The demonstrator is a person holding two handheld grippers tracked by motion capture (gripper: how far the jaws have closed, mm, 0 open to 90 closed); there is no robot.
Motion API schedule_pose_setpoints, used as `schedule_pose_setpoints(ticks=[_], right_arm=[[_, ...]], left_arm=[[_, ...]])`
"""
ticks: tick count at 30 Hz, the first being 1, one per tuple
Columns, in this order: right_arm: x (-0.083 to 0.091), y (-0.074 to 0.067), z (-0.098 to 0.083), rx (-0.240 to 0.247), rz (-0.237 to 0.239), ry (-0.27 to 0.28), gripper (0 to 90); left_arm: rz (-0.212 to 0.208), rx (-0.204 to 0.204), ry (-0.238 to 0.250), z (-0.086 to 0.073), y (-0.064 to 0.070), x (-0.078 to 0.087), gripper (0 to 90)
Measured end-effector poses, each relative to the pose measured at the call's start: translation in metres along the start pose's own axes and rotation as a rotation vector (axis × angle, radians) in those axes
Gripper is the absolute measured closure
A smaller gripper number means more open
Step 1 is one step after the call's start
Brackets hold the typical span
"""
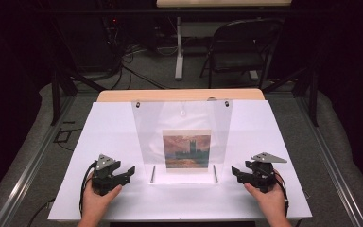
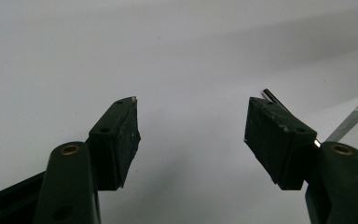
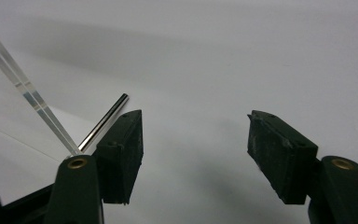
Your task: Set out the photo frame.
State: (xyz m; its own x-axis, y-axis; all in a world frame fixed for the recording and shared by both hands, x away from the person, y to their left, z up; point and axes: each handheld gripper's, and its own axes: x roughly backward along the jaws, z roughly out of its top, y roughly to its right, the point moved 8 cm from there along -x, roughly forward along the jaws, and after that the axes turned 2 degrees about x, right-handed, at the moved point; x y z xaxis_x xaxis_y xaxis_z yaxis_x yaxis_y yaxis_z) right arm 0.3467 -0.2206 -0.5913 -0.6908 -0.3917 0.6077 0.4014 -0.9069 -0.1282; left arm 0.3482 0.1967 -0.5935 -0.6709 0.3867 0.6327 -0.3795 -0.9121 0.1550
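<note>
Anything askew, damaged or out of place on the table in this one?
Nothing stands out. The clear acrylic frame stands square on the white board, the picture sits level inside it, and both metal pins lie parallel at its base.

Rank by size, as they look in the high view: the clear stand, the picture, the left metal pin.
1. clear stand
2. picture
3. left metal pin, much the smallest

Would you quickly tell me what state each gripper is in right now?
Left gripper: jaws open, nothing between them, resting on the white board.
Right gripper: jaws open, holding nothing, beside the clear stand.
</note>
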Motion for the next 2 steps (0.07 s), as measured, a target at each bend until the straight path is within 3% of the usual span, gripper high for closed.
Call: schedule_pose_setpoints(ticks=[2], right_arm=[[0.0002,0.0001,-0.0007,-0.001,0.000,-0.005,35.3]], left_arm=[[-0.003,0.003,0.005,0.0006,0.0001,0.0000,35.0]])
